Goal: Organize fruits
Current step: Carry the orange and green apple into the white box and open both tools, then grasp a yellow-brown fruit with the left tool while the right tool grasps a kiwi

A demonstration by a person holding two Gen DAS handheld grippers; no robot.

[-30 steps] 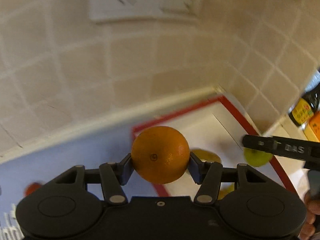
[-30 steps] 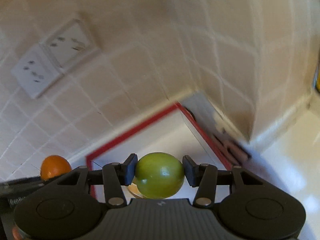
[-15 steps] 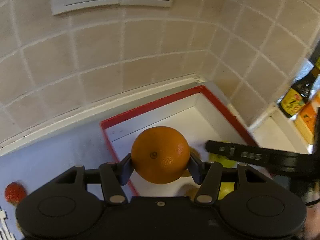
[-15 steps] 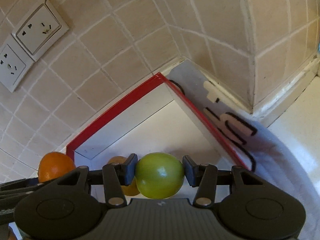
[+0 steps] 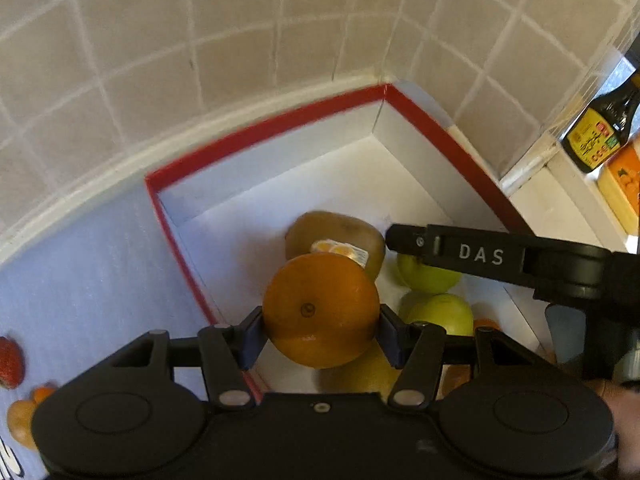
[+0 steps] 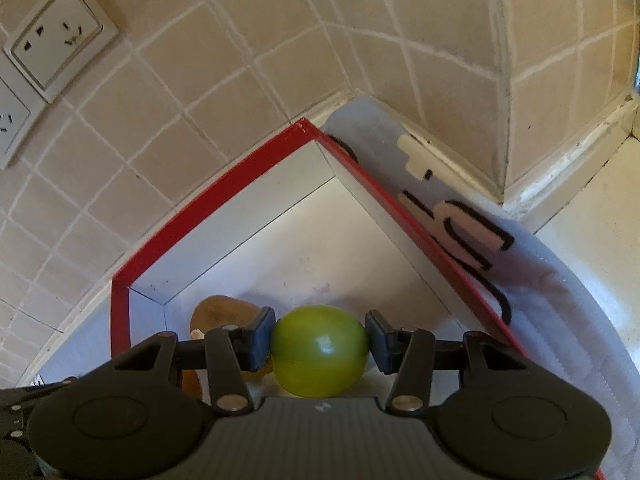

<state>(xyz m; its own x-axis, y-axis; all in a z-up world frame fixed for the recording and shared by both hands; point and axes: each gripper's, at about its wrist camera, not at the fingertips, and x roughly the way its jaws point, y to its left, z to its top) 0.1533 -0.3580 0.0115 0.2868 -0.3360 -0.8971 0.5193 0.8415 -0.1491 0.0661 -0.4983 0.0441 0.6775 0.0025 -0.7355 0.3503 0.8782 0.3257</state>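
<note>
- Beige tiled wall [image 5: 168, 92] forms a corner; a red-rimmed white box [image 5: 264, 132] sits against it, on a pale printed sheet [image 5: 80, 264] with fruit pictures
- Orange [image 5: 320, 310] sits between the pads of the left hand-held gripper [image 5: 320, 330], over the near-left part of the box; jaws are opening, pads at or just off its sides, contact too close to call
- Green apple [image 6: 319, 351] is pinched between the pads of the right hand-held gripper [image 6: 319, 340], above the box floor toward the near side
- In the box: a brown kiwi-like fruit [image 5: 340, 236] with a sticker, just behind the orange; two green apples [image 5: 440, 312] to its right, one partly under the right hand-held gripper's finger marked DAS [image 5: 480, 254]; a yellowish fruit [image 5: 360, 372] below the orange, partly hidden
- Right wrist view: the brown fruit [image 6: 218, 312] lies left of the held apple, near the box's left wall
- Wall socket [image 6: 60, 40] on the tiles, upper left in the right wrist view
- Dark sauce bottle [image 5: 600, 128] with yellow label and an orange carton [image 5: 624, 188] stand on the white tabletop [image 5: 556, 208], right of the box
- Person's hand [image 5: 624, 408] just visible at the right edge of the left wrist view
</note>
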